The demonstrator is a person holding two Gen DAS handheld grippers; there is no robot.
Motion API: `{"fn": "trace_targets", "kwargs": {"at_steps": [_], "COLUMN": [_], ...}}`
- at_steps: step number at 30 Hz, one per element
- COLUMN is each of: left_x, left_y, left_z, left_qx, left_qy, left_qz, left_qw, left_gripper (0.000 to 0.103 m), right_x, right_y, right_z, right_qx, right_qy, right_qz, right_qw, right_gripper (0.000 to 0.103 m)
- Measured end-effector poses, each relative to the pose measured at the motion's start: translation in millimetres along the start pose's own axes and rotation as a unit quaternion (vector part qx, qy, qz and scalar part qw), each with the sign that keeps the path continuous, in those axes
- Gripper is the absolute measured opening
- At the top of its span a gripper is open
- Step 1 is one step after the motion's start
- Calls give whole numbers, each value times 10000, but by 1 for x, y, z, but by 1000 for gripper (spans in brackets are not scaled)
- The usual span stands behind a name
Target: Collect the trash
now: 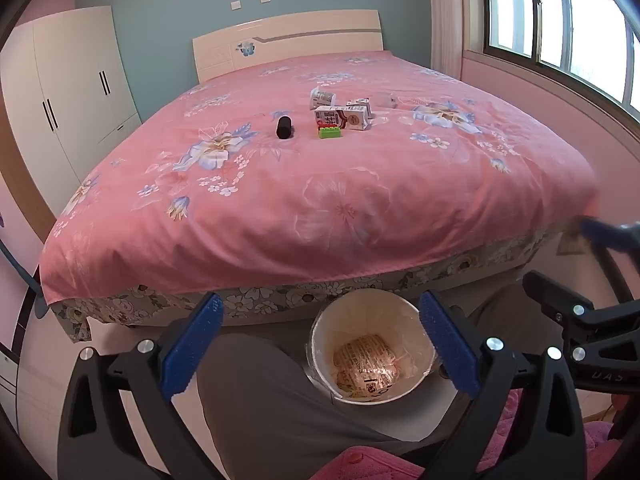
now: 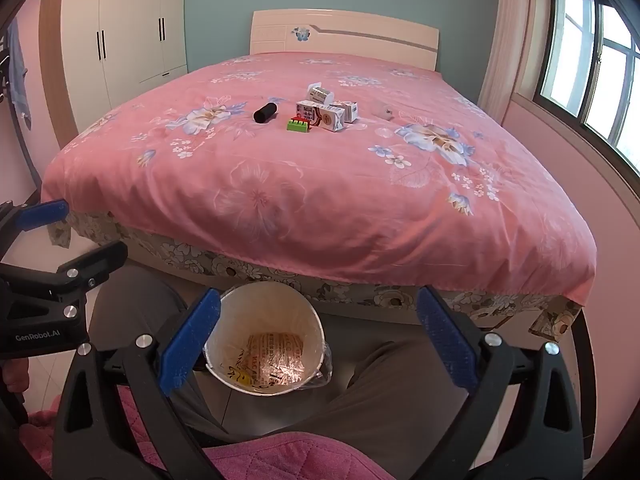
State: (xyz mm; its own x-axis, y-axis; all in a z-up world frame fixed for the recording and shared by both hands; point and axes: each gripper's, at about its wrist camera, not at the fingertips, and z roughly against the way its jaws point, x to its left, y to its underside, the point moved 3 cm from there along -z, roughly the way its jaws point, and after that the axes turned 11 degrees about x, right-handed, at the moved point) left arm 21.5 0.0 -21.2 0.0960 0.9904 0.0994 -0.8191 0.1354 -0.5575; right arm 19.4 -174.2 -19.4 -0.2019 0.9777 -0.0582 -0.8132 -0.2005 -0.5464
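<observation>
pink floral bed [image 1: 320,200], white wardrobe [image 1: 72,92], window [image 1: 560,20]

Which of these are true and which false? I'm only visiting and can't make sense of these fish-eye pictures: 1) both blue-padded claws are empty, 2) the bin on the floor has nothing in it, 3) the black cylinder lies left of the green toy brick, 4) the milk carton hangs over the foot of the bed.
1) True. The left gripper and the right gripper both stand wide open, holding nothing.
2) False. The bin already holds a crinkled wrapper.
3) True. The black cylinder lies on the bedspread left of the green brick.
4) False. The milk carton lies far up the bed, just behind the green brick.
</observation>
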Motion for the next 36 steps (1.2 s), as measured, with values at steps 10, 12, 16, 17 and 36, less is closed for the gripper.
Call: {"fn": "trace_targets", "kwargs": {"at_steps": [10, 12, 16, 17, 36], "left_x": [0, 0, -5, -4, -3], "left_y": [0, 0, -1, -1, -6], "left_z": [1, 1, 3, 2, 4], "left_qx": [-12, -5, 9, 3, -2], "left_qy": [30, 39, 63, 66, 55], "left_qz": [-9, 7, 26, 23, 18], "left_qw": [10000, 10000, 10000, 10000, 10000], "left_gripper": [100, 100, 100, 100, 100], "right_x": [0, 0, 0, 0, 0], "right_y": [0, 0, -1, -1, -2], "right_z": [0, 1, 1, 1, 3], "right_qx": [0, -3, -8, -10, -28], "right_qy": [-21, -21, -18, -16, -21], "right_qz": [-9, -10, -10, -9, -13], "right_qw": [10000, 10000, 10000, 10000, 10000], "right_gripper": [96, 96, 96, 96, 96]}}
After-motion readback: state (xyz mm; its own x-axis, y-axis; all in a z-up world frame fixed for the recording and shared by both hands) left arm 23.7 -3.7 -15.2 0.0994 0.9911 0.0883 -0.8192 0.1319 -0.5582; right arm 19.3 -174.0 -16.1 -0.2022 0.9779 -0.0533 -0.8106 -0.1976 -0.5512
